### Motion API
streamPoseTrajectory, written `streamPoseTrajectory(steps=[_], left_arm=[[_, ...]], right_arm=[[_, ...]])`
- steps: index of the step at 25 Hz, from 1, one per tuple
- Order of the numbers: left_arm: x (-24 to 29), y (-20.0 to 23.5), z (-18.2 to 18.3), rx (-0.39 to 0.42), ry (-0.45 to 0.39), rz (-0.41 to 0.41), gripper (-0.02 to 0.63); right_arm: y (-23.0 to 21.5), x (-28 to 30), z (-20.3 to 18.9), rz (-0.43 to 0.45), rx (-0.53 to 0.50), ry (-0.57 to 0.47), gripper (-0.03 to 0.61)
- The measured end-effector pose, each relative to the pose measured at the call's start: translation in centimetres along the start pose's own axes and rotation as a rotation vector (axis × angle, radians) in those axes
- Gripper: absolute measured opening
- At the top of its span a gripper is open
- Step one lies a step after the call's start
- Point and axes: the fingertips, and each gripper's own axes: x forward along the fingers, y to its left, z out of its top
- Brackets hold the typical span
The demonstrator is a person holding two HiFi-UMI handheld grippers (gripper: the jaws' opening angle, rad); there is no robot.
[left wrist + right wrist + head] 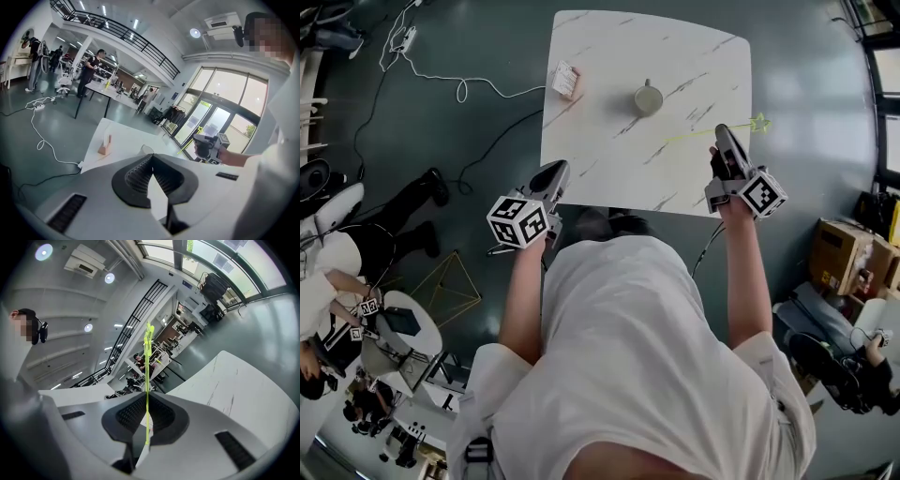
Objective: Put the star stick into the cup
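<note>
The shirt (628, 375) is filling the bottom of my head view. My right gripper (724, 131) is clenching the star stick (147, 376) crosswise, holding it over the table's (609, 178) right side, apart from the cup (648, 97). My left gripper (553, 176) is hanging closed and empty at the near edge.

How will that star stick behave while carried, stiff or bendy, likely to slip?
The star stick looks very thin and long, so probably light and slightly whippy. The right claw pinches only one narrow spot, so it might pivot.
</note>
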Motion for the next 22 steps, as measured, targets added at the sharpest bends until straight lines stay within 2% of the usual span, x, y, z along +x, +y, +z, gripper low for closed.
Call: streamPoseTrajectory(steps=[12, 19, 22], left_arm=[[1.3, 4.0, 1.4, -0.022, 0.054, -0.008, 0.014], [1.9, 5.8, 1.7, -0.035, 0.091, -0.006, 0.014], [2.2, 6.7, 1.5, -0.044, 0.106, -0.009, 0.014]], right_arm=[[-3.8, 7.9, -0.4, -0.051, 0.005, 0.003, 0.031], [-7.7, 11.3, -1.9, -0.156, -0.022, 0.030, 0.032], [-8.7, 12.5, -3.0, -0.196, -0.070, 0.060, 0.032]])
